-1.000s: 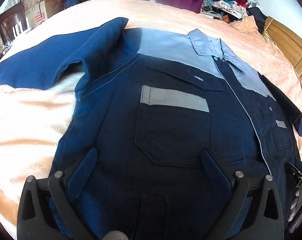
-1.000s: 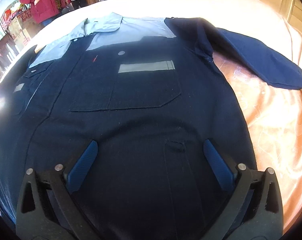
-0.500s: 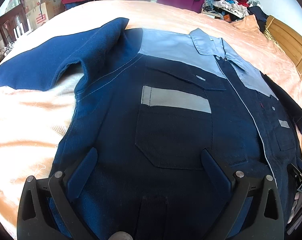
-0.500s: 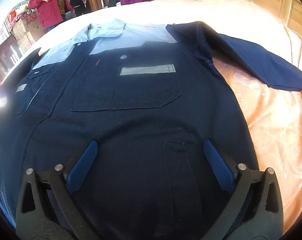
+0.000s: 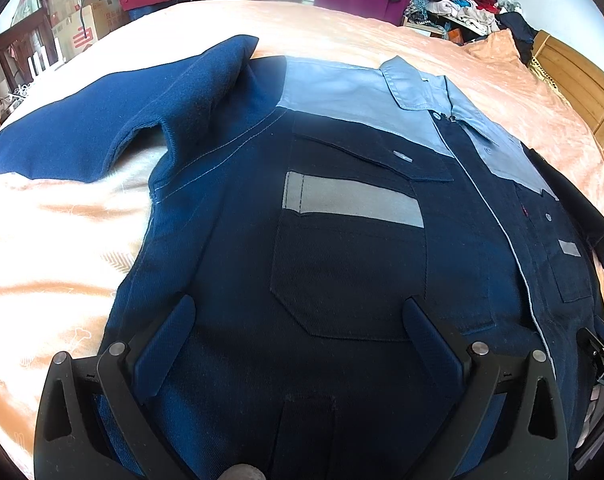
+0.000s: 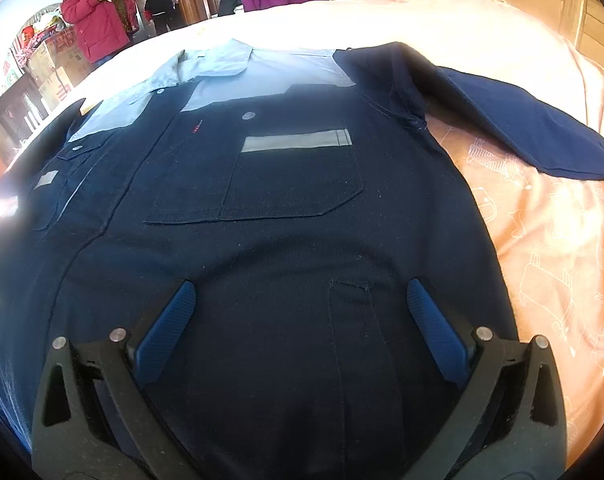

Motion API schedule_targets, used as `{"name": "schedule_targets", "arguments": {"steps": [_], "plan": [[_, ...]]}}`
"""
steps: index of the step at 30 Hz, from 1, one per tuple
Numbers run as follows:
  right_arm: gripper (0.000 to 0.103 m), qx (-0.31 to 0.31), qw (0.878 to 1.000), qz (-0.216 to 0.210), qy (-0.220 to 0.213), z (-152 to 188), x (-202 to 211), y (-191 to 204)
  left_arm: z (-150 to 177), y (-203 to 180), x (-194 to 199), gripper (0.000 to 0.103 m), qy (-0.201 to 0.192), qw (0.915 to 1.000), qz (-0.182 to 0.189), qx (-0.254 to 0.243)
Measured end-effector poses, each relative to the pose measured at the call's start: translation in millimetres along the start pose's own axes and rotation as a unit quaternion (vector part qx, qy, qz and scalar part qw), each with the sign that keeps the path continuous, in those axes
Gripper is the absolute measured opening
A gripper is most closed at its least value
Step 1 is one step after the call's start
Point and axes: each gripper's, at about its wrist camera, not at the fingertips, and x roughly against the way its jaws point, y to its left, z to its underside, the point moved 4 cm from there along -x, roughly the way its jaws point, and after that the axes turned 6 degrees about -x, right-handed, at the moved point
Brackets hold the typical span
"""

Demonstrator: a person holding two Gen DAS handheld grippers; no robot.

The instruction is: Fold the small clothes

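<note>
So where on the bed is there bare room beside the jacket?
Bare sheet lies under the jacket's left sleeve, and under the right sleeve. The jacket fills the middle.

The jacket (image 5: pixel 341 264) lies flat, front up, on the bed (image 5: pixel 54 264), collar (image 5: pixel 417 88) at the far end; its sleeves (image 5: pixel 102 136) spread out to either side over the bedspread; my left gripper (image 5: pixel 298 320) hangs over its lower left half, my right gripper (image 6: pixel 300 300) over its lower right half, both near the hem; a headboard (image 5: pixel 573 80) stands off to the right.
</note>
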Motion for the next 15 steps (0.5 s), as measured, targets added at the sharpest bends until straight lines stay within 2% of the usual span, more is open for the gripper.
{"name": "schedule_targets", "arguments": {"steps": [8,12,15], "plan": [[0.103,0.002,1.000,-0.001,0.003,0.4,0.2,0.6,-0.4,0.3,-0.3,0.103,0.001,1.0000,0.001,0.000],[0.103,0.015,0.999,-0.002,0.033,-5.1,-0.8,2.8,-0.9,0.5,0.2,0.103,0.002,1.0000,0.000,0.000],[0.103,0.027,0.998,-0.029,0.056,-7.0,5.0,-0.5,-1.0,0.2,0.3,0.103,0.002,1.0000,-0.003,-0.002]]}}
